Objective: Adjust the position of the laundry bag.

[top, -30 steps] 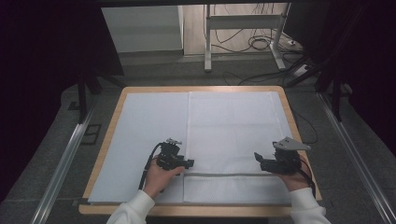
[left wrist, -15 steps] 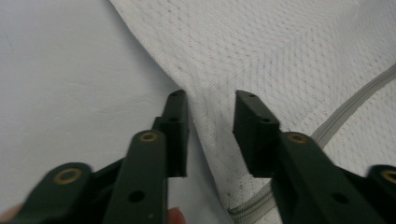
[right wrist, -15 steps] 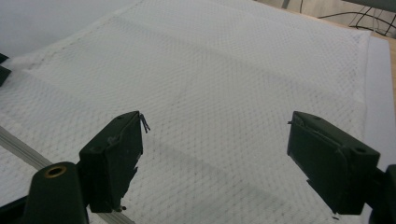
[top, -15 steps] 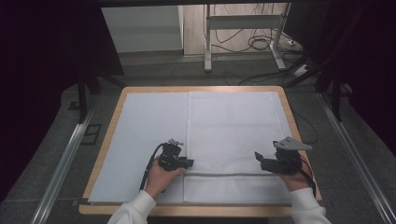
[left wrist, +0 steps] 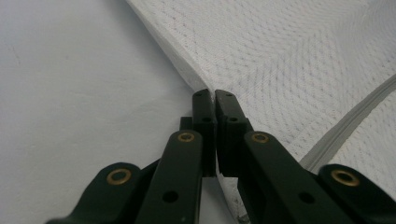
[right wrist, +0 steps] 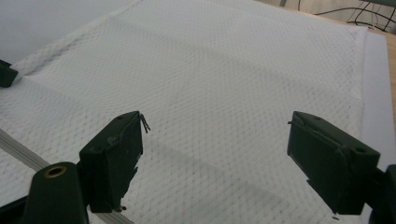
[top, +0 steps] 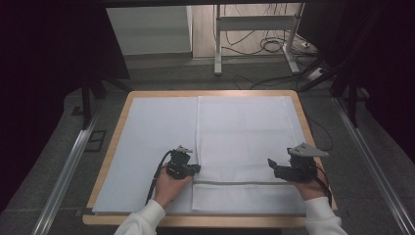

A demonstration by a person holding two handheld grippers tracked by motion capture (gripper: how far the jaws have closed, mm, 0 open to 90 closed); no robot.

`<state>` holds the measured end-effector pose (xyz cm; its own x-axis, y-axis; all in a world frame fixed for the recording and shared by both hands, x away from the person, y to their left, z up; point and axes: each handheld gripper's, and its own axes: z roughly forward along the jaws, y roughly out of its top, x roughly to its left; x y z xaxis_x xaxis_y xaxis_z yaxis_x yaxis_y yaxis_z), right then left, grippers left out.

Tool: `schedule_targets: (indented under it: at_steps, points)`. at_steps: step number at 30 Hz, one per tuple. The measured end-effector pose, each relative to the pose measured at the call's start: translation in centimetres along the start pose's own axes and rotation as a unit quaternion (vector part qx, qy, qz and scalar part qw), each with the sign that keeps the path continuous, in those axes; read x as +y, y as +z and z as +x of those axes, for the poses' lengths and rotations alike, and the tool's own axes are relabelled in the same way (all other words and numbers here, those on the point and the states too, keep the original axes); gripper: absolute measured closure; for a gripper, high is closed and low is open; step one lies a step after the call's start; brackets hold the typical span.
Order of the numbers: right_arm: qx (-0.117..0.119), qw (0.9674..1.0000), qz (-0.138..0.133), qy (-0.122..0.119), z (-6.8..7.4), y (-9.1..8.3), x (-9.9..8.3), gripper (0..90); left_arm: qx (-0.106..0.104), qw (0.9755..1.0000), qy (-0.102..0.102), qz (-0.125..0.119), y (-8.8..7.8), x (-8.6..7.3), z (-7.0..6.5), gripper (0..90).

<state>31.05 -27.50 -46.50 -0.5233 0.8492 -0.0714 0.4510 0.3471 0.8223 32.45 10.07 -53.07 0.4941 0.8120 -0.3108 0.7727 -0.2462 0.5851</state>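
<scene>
Now, from the high view, the left gripper has just been closing, and its jaws meet on the left edge of the white towel, which lies flat on the right half of the table, long axis running away from the person. So the grab looks made. Left gripper view: jaws pressed together, pinching that towel edge. Right gripper view: the right gripper hangs spread wide over the cloth, holding nothing.
</scene>
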Motion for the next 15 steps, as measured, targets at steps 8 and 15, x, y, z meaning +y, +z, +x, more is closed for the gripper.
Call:
schedule_targets:
  at_steps: [8, 15]
  points:
    - [0.009, 0.9995, 0.012, 0.026, -0.7, 0.1, 0.1, 18.9, 0.001, 1.0000, -0.001, -0.004, 0.0, -0.1, -0.1, 89.6]
    - [0.000, 0.9986, 0.030, 0.045, -1.9, 0.2, 0.1, 19.0, -0.004, 1.0000, -0.004, -0.003, -0.1, -0.1, -0.1, 89.8]
